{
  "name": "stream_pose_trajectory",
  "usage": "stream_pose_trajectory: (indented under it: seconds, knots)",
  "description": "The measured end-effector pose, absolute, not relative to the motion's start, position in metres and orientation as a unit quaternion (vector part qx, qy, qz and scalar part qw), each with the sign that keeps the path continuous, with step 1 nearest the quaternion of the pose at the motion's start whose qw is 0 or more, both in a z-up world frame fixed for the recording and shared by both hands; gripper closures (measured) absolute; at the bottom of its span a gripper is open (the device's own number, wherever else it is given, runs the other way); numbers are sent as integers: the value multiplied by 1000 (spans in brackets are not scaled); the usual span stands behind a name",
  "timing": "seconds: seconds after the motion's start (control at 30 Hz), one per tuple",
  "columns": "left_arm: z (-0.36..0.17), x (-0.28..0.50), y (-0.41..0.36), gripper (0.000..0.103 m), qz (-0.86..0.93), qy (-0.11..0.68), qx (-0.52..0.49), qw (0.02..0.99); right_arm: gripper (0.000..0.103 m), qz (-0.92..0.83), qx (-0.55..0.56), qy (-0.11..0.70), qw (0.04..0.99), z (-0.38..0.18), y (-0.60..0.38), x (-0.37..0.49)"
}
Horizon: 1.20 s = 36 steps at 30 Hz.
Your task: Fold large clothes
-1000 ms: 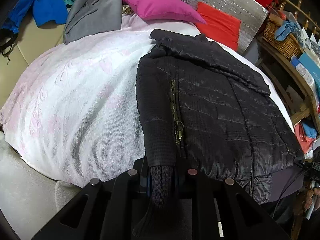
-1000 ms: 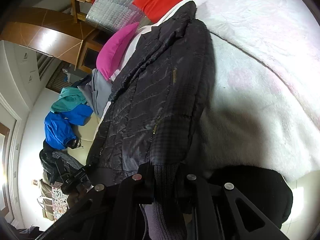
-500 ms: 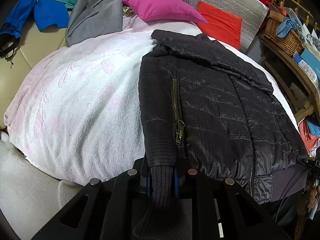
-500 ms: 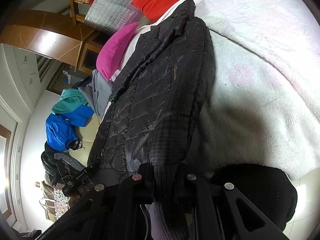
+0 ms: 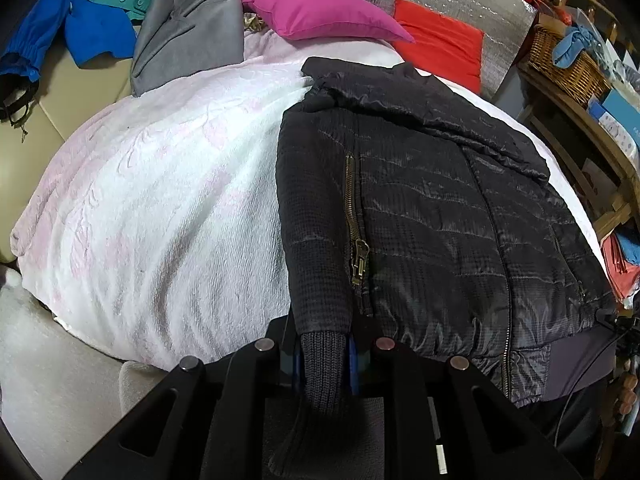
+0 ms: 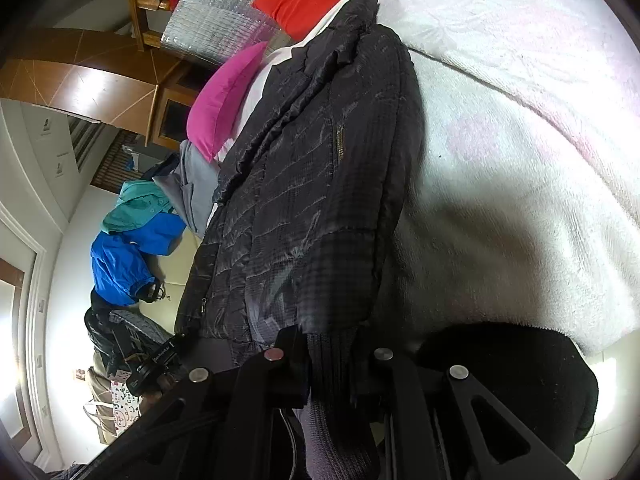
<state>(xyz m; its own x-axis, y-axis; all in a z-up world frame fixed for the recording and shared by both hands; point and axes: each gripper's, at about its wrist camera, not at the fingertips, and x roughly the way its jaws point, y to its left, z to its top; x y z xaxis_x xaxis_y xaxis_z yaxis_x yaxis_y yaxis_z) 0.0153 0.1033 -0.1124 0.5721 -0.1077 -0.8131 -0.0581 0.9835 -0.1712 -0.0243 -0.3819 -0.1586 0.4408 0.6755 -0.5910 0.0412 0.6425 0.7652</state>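
A black quilted jacket lies face up on a white and pink blanket, collar at the far end. It also shows in the right wrist view. My left gripper is shut on the ribbed knit cuff at the jacket's near left corner. My right gripper is shut on the other ribbed cuff at the jacket's near right corner. The left gripper appears in the right wrist view, low at the left of the hem.
A magenta pillow and a red cushion lie beyond the collar. Grey, teal and blue clothes are piled far left. A wicker basket on wooden shelves stands to the right. A black object sits below the blanket edge.
Both grippers keep their hold on the cuffs. The views have shifted slightly, with the jacket sitting a little lower and nearer in the left wrist view.
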Motion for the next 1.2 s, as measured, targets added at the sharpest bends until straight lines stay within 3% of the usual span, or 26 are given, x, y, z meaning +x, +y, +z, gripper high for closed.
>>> stream_pose_trajectory:
  seconds: [1.2]
  knots:
    - [-110,8,110,85,-33,458,-90,884,89,223,342,490,770,-149,-393,-23]
